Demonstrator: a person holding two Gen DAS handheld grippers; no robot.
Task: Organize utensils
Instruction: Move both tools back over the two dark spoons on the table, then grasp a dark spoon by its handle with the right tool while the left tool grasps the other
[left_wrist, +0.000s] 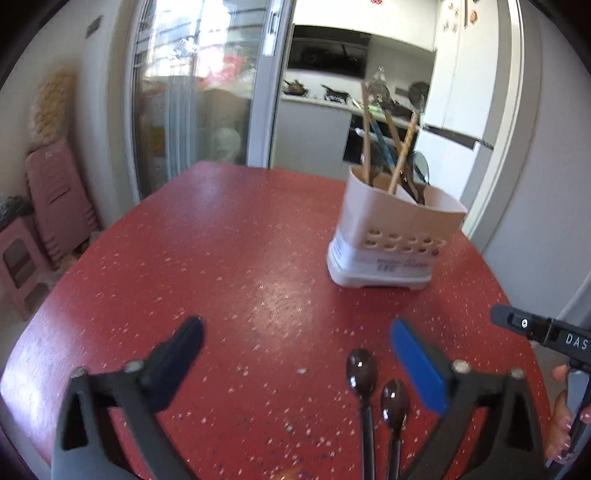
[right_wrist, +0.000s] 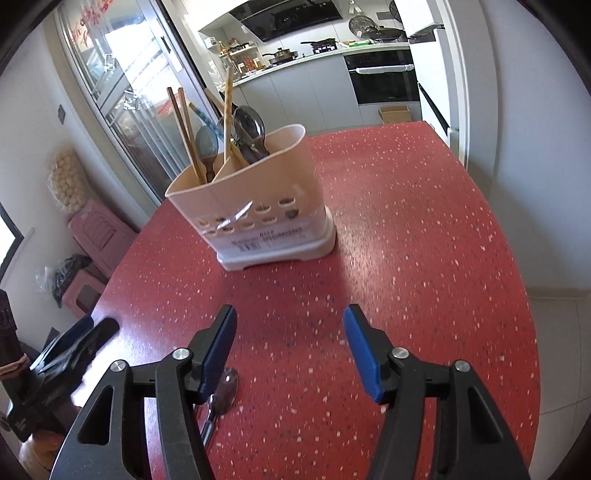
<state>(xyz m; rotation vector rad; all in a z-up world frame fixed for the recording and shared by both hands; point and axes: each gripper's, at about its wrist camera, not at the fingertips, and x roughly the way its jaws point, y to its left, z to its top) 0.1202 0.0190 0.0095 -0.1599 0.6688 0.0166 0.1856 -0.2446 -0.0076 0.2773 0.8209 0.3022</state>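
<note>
Two dark spoons (left_wrist: 376, 398) lie side by side on the red speckled table (left_wrist: 240, 258), at its near edge, bowls pointing away and handles running toward the camera; they sit between the fingers of the left gripper (left_wrist: 299, 354), close beside its right, blue-padded finger (left_wrist: 417, 365) without clearly touching it. In the right wrist view only one spoon (right_wrist: 223, 387) shows, partly hidden behind the left finger of the right gripper (right_wrist: 290, 343), which stands just over or beside it. The left gripper is spread wide and holds nothing, both fingers hanging above the table. The right gripper is also spread, its blue pads well apart, with nothing pinched between them. Farther off on the table stands the beige utensil holder (left_wrist: 391, 236) on its white perforated base, to the far right of the left gripper and to the far left of the right gripper; in it stand wooden chopsticks (right_wrist: 186, 136), a blue-patterned handle and several spoons and ladles, leaning against one another. The stretch of table between the grippers and the holder is bare. Beyond the table's left edge are pink plastic stools (left_wrist: 51, 206) against the wall, and behind the table a glass sliding door (left_wrist: 199, 85) and a kitchen counter with pans.
</note>
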